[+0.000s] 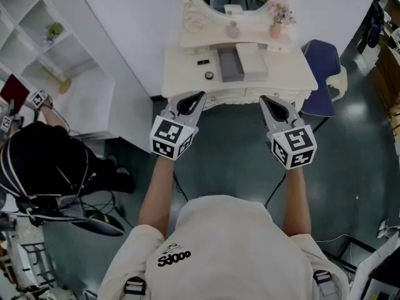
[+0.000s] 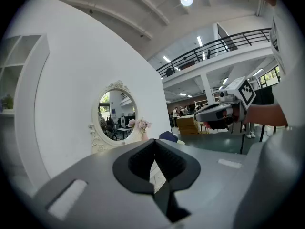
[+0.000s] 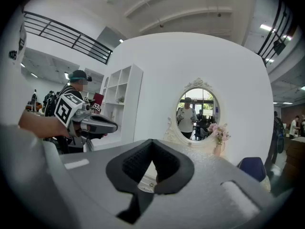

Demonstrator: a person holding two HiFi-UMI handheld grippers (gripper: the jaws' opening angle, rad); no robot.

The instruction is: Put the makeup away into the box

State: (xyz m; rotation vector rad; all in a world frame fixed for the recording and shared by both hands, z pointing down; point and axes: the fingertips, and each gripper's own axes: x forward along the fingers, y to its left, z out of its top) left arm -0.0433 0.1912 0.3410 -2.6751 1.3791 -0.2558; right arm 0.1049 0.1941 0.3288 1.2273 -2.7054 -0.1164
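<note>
Back from the surface [image 1: 181,74], we hold left claw [image 1: 200,96] and right claw [image 1: 263,99] clenched, empty; makeup [image 1: 209,75] lies outside the box [image 1: 230,64].

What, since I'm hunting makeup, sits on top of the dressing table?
A grey box, a pale block beside it, a small dark round item, a flower vase. Box contents cannot be told.

I hold my left forearm [image 1: 157,186] and my right forearm [image 1: 296,195] stretched forward, side by side and well apart. My left hand-held gripper [image 1: 199,97] points about level, its jaws closed tip to tip with nothing between them. My right hand-held gripper [image 1: 264,100] dips very slightly, its jaws likewise together and empty. The two tips angle a little toward each other, with the left marker cube [image 1: 171,138] and the right marker cube [image 1: 294,146] facing up.
</note>
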